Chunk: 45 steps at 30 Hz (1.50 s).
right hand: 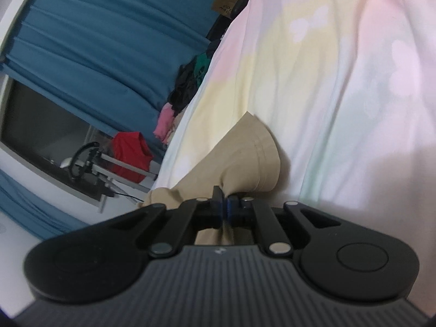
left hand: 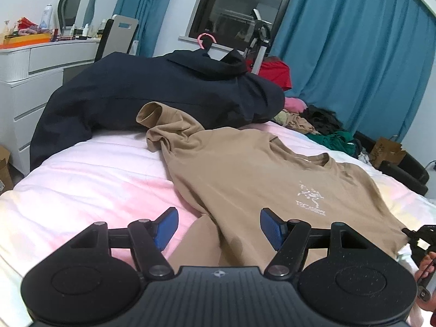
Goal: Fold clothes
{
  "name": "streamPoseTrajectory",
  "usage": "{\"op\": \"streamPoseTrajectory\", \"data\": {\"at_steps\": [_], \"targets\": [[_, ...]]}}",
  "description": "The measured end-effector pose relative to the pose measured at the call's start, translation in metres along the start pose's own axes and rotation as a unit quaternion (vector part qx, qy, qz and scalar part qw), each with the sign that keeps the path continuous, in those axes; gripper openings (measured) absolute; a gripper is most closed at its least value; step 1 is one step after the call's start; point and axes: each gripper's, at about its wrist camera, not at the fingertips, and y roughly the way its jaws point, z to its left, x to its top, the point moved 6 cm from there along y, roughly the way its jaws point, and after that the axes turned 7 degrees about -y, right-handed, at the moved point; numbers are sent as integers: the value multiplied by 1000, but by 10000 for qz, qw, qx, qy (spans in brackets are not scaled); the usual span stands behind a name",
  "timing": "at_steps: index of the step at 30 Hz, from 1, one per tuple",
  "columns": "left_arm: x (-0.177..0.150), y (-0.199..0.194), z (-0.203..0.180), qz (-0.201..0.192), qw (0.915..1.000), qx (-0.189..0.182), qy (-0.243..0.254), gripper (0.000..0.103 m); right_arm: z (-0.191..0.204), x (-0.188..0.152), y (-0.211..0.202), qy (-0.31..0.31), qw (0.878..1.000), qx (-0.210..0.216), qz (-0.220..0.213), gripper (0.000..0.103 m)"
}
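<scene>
The soft, limp tan cotton T-shirt (left hand: pixel 245 169), spread on the pastel quilted bed (left hand: pixel 90 171), is pinched at a sleeve by the right tongs (right hand: pixel 225 204), while the left tongs (left hand: pixel 219 226) are held apart over its hem, judged the best hold.

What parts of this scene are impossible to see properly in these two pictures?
- Tan shirt, left wrist view: its near hem lies hidden under the left gripper.
- Right wrist view: the right gripper body covers most of the shirt.
- Shirt logo: lettering too small to read.
- Dresser clutter: too small.
</scene>
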Motion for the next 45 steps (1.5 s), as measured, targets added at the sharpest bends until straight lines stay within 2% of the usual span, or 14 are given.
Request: {"op": "streamPoseTrajectory", "data": {"at_steps": [2, 5, 10, 12, 15, 17, 18, 19, 20, 21, 29, 35, 40, 45], "targets": [[-1, -2, -3, -20, 10000, -17, 87, 69, -4, 0, 7, 190, 9996, 174, 66, 16], [-2, -1, -10, -59, 9996, -2, 289, 69, -11, -2, 22, 406, 9982, 396, 212, 79], [-5, 6, -15, 28, 9989, 6, 459, 69, -3, -6, 50, -24, 9984, 531, 184, 81], [-6, 9, -16, 73, 9988, 2, 480, 69, 2, -3, 62, -249, 9979, 590, 118, 80], [-7, 15, -17, 119, 9987, -2, 499, 69, -2, 10, 81, -133, 9982, 573, -103, 78], [-6, 19, -17, 113, 9987, 25, 494, 69, 0, 19, 88, -161, 9980, 582, -190, 69], [-6, 20, -18, 118, 9986, 13, 520, 69, 3, 23, 93, -316, 9981, 503, -144, 49], [-5, 22, -20, 124, 9984, -2, 548, 69, 6, 26, 98, -513, 9980, 363, -96, 36], [-5, 24, -22, 131, 9983, -17, 576, 69, 10, 30, 102, -703, 9973, 224, -51, 11], [-4, 24, -24, 129, 9980, -36, 610, 69, 13, 33, 105, -823, 9966, 87, -40, 5], [-3, 12, -28, 103, 9969, -141, 762, 69, 65, 78, 81, -2017, 9743, -776, -637, 4], [7, 1, -17, 160, 9975, -83, 681, 69, 111, 93, 57, -2954, 9392, -1438, -999, 4], [17, -5, -8, 170, 9953, 105, 945, 69, 170, 68, 49, -3628, 9068, -1773, -1214, 5], [26, -14, 2, 100, 9930, 194, 1162, 72, 246, -5, 50, -4545, 8695, -1515, -1202, 5]]}}
